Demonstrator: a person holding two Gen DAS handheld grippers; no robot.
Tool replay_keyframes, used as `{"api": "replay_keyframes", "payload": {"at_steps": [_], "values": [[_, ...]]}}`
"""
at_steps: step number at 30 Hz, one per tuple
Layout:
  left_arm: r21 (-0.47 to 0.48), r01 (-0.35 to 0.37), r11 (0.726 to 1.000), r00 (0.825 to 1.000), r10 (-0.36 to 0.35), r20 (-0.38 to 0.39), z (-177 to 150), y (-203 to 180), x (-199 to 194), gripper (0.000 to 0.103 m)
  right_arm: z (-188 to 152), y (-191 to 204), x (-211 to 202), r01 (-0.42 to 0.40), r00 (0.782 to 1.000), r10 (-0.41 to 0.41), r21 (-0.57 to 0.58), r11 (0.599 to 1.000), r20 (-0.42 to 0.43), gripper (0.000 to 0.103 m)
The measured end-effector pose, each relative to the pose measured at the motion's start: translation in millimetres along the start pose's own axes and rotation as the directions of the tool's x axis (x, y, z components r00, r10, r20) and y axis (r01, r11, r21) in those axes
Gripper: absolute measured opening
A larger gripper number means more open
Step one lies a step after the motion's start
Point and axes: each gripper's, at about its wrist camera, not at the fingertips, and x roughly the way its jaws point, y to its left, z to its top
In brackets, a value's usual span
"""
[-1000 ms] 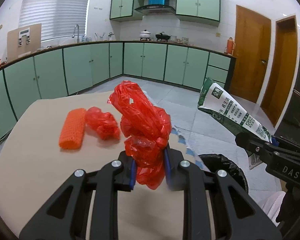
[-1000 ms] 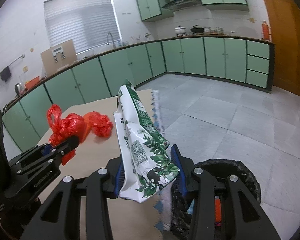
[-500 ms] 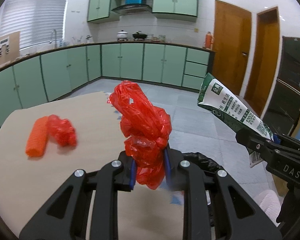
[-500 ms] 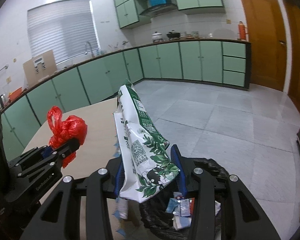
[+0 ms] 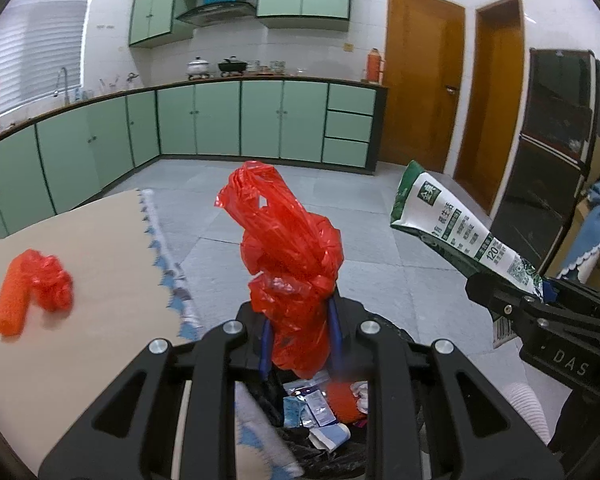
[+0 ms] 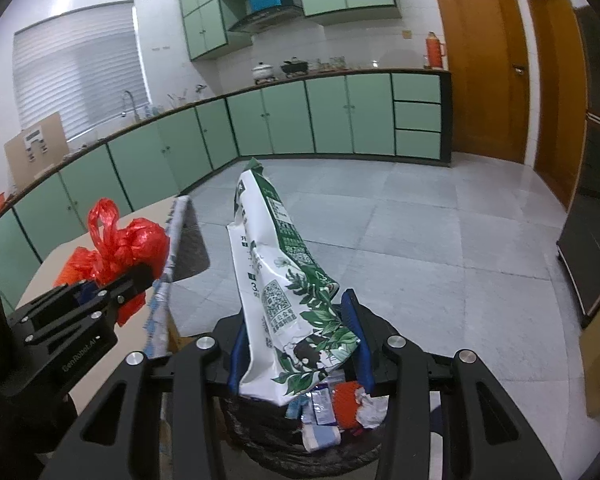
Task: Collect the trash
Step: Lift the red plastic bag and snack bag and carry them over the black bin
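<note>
My left gripper [image 5: 299,332] is shut on a crumpled red plastic bag [image 5: 288,256], held upright above the black-lined trash bin [image 5: 384,456]. That bag [image 6: 128,248] also shows at the left of the right wrist view. My right gripper [image 6: 296,344] is shut on a white and green snack pouch [image 6: 284,280], also over the bin [image 6: 332,452], which holds several wrappers. In the left wrist view the pouch [image 5: 456,236] slants up from the right gripper at the right edge. On the tan table [image 5: 100,280] lie an orange mesh sleeve [image 5: 10,304] and a second red bag [image 5: 50,280].
The table's edge carries a blue-trimmed cloth [image 5: 168,276] right beside the bin. Grey tiled floor [image 6: 440,240] stretches toward green kitchen cabinets [image 5: 260,120]. Wooden doors [image 5: 424,80] and a dark cabinet [image 5: 556,148] stand at the right.
Both grippers have swung right, off the table, with their loads and now hang over the bin, whose contents have come into view. The orange sleeve and second red bag slid to the left edge.
</note>
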Motion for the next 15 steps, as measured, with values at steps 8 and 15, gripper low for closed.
{"api": "replay_keyframes", "payload": {"at_steps": [8,15], "values": [[0.023,0.022,0.999,0.999,-0.021,-0.042,-5.2,-17.2,30.9,0.021,-7.7,-20.7,11.8,0.046,0.999,-0.045,0.02,0.999,-0.029,0.042],[0.03,0.037,0.999,0.996,-0.035,-0.08,-11.8,-24.7,51.8,0.021,-11.4,-31.2,24.3,0.057,0.997,-0.056,0.037,0.998,-0.052,0.042]]}}
